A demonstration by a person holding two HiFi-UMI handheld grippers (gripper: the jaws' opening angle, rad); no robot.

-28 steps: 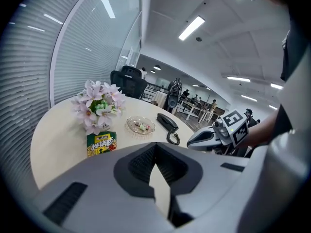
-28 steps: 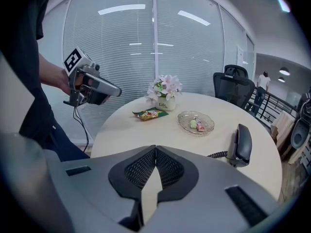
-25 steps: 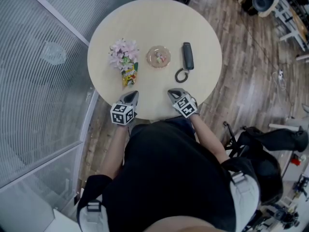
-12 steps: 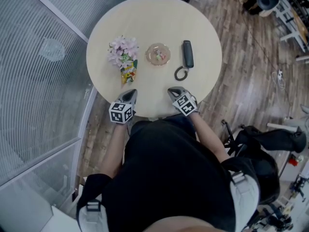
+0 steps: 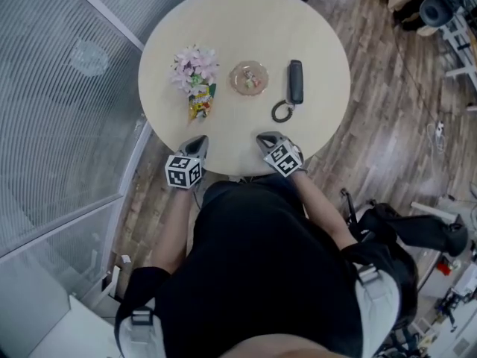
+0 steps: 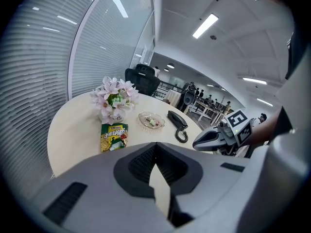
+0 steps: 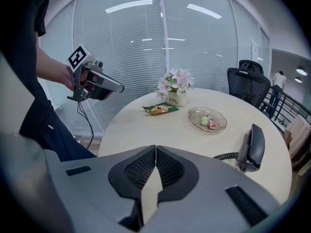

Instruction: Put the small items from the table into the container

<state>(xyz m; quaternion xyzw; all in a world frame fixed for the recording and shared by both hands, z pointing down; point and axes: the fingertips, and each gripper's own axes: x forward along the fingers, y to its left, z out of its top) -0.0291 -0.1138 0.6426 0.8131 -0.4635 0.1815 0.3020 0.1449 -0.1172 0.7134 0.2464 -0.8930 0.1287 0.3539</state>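
- Snack packet (image 5: 200,101) lies flat on the round table (image 5: 246,21), well apart from both tools; neither it nor anything else on the table has shifted over the last second, so I judge that the task has not begun
- Left gripper (image 5: 198,143) hangs at the table's near edge with its jaws pressed together and nothing between them; it has only drifted slightly along that edge
- Right gripper (image 5: 265,138) sits beside it at the same edge, likewise closed and empty, and has stayed put; either tool would have to open before it could take anything
- Coiled cord (image 5: 282,112) curls just beyond the right gripper and leads up to the telephone handset (image 5: 295,82)
- Beyond the left gripper comes the packet, which makes that tool the likelier one to fetch it
- Glass dish (image 5: 249,78) stands between packet and handset and already holds a few wrapped sweets (image 5: 250,82); it is probably the container meant
- Farthest on the left, the pot of pink flowers (image 5: 195,66) stands just behind the packet
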